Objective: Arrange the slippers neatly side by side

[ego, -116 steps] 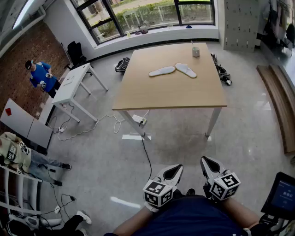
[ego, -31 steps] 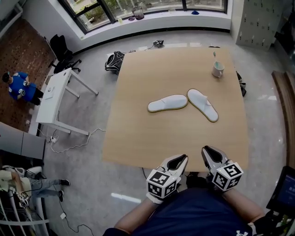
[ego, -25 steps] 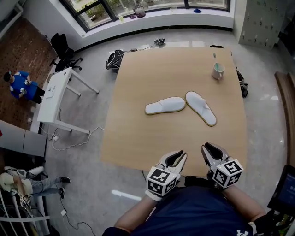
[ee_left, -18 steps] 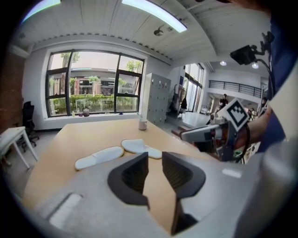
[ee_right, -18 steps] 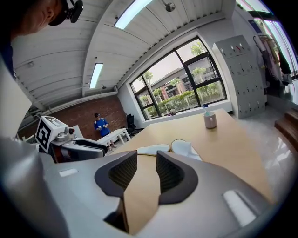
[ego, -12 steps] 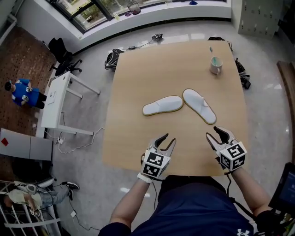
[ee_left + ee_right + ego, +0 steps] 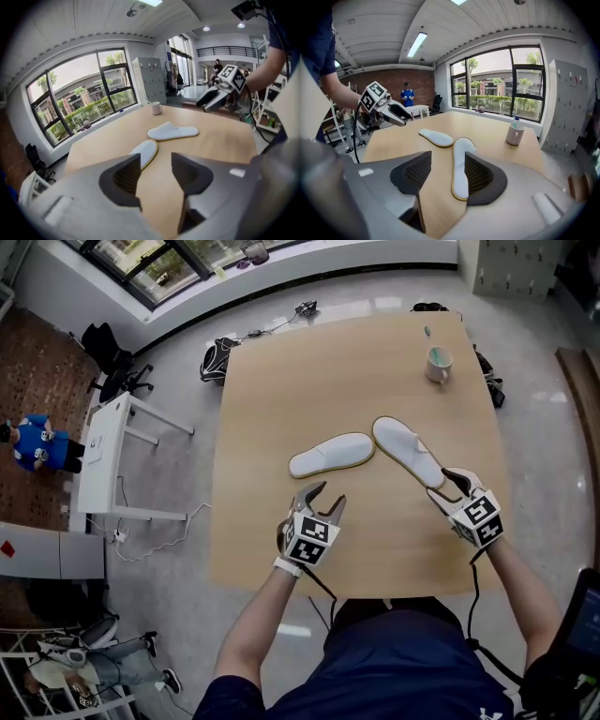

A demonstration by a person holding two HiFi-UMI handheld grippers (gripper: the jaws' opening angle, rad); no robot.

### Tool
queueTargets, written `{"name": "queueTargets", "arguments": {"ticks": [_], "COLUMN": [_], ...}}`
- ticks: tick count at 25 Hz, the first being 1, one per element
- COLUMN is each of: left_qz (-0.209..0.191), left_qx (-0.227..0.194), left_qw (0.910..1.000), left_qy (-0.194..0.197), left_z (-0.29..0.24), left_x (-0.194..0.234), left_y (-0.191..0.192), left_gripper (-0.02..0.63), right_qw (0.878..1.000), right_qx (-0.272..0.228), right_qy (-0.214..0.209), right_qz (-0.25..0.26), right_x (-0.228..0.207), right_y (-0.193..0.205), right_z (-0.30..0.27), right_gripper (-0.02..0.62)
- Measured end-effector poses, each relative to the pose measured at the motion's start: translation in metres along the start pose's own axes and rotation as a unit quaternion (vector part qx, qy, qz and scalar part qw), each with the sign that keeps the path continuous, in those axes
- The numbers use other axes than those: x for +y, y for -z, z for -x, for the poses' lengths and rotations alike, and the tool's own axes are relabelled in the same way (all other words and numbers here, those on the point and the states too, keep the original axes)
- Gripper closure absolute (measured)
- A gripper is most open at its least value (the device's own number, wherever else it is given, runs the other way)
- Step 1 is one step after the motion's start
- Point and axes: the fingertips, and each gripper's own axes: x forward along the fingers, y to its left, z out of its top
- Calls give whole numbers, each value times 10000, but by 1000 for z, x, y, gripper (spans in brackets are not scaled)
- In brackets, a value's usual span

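Observation:
Two white slippers with yellow edging lie on the wooden table [image 7: 262,549], toes meeting in a V. The left slipper [image 7: 330,455] [image 7: 144,153] [image 7: 436,137] lies almost crosswise. The right slipper [image 7: 408,452] [image 7: 172,131] [image 7: 461,168] runs diagonally. My left gripper [image 7: 317,495] [image 7: 156,168] hovers just short of the left slipper. My right gripper [image 7: 448,479] [image 7: 447,171] is at the near end of the right slipper; I see no contact. Both sets of jaws have just been opening and stand open with nothing between them.
A mug [image 7: 437,364] [image 7: 515,134] stands at the table's far right corner. A small white table [image 7: 112,456], a chair and cables are on the floor to the left. A person in blue [image 7: 37,446] stands far left.
Both grippers have moved forward from near my body out over the table toward the slippers, sinking and rolling. Their jaws have spread apart. The slippers have not moved.

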Motion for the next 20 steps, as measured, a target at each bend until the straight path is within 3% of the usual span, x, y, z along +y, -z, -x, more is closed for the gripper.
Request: {"name": "queueTargets", "arguments": {"ticks": [9, 11, 13, 15, 17, 18, 20], "left_qz": [-728, -1020, -1426, -1949, -2628, -3028, -3897], "left_qx": [543, 704, 914, 1131, 1297, 1374, 1553], "left_qw": [9959, 9919, 9835, 9695, 9481, 9333, 8934], "left_qy": [51, 285, 635, 966, 1232, 1358, 1610], "left_z": [-62, -75, -87, -96, -103, -106, -111], "left_x": [49, 49, 47, 50, 59, 64, 73], "left_y": [30, 34, 43, 53, 61, 64, 73], "left_gripper": [364, 367, 385, 393, 393, 391, 390], "right_qw": [9918, 9827, 9656, 9427, 9192, 9082, 8883], "right_qx": [648, 927, 1308, 1690, 1960, 2058, 2245], "right_qy": [-481, -678, -1033, -1432, -1699, -1786, -1939], "right_qz": [989, 1450, 1994, 2495, 2962, 3177, 3507], "right_x": [-12, -17, -18, -19, -24, -28, -34], "right_y": [14, 21, 33, 48, 60, 65, 75], "right_z": [-56, -66, -74, -78, -81, -83, -88], "right_gripper": [341, 341, 337, 333, 333, 333, 330]}}
